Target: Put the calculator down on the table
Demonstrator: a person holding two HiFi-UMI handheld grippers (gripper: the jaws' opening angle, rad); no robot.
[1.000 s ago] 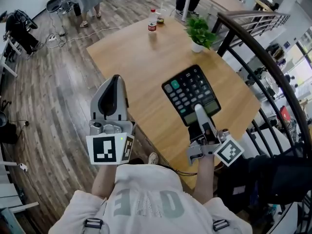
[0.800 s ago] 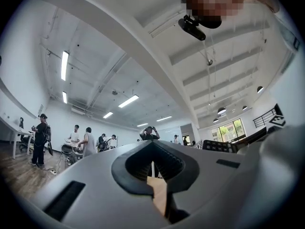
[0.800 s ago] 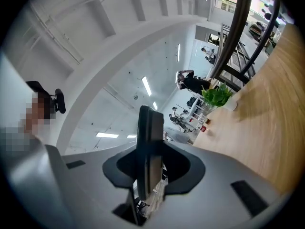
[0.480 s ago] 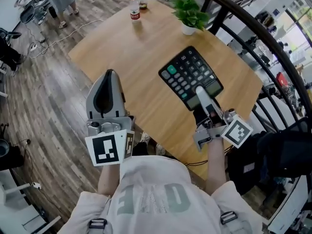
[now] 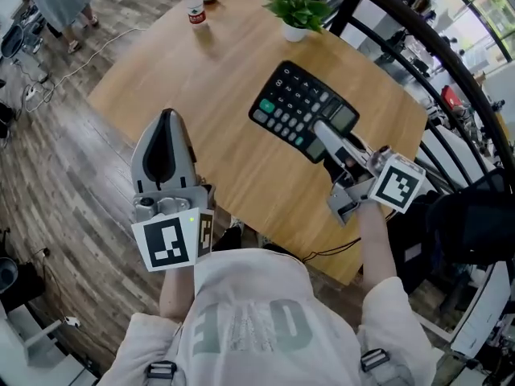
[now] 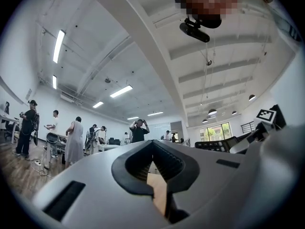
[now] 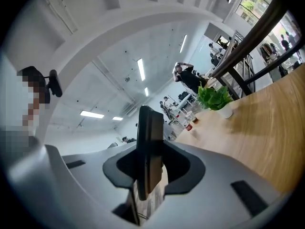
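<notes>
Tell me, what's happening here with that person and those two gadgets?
A person stands at a wooden table with a hand-held gripper in each hand. The right gripper has its fingers closed on one end of a black calculator and holds it over the tabletop; it has not been let go yet. The left gripper is empty, fingers together, by the table's near edge. A potted plant and a bottle stand at the far side.

My right claw (image 5: 320, 133) is grey, marker black-and-white; calculator (image 5: 294, 107) black, green key at its nine o'clock; table (image 5: 217, 79) pale wood-grain.
</notes>
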